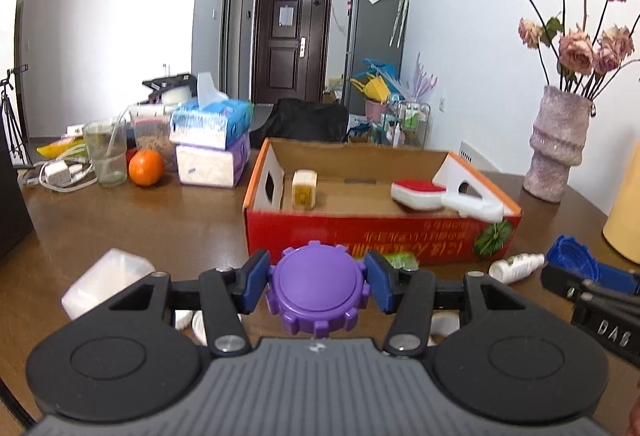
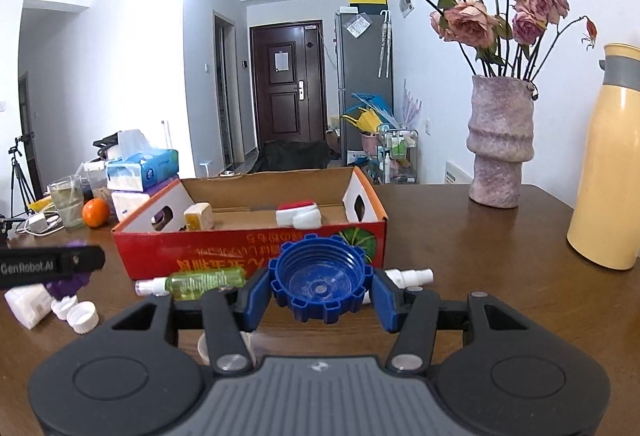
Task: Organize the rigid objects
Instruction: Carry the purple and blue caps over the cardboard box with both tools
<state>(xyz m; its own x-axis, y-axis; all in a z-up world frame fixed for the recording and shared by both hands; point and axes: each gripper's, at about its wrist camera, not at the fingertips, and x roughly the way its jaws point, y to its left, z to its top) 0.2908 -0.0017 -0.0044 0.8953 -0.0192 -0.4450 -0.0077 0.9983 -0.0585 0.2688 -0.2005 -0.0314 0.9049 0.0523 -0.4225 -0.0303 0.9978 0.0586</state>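
Two grippers each carry a toothed lid toward one open cardboard box [image 1: 380, 236], which fills the middle of both frames on the brown table [image 1: 160, 220]. Inside it lie a red-and-white sponge piece [image 1: 418, 189] toward the right and a small yellowish block [image 1: 304, 187] toward the left, with bare floor between them.

Next in size, low in the left wrist frame, the left gripper [image 1: 318, 286] is clenched on a purple lid [image 1: 318, 290], its blue pads pressed to the toothed rim from both sides. Low in the right wrist frame, the right gripper [image 2: 320, 290] likewise grasps a blue lid [image 2: 320, 282], hollow side up.

Smaller still, a green spray bottle [image 2: 204, 282] and a white spray bottle [image 1: 516, 266] lie just before the box's near wall, and white caps [image 2: 82, 316] sit at lower left.

Judged from here, the risks are these: both pairs of pads bear only on teeth, so a lid could twist out on the way; a low approach could strike the box's near wall or roll the bottles; and both hands aiming for the same gap could collide.
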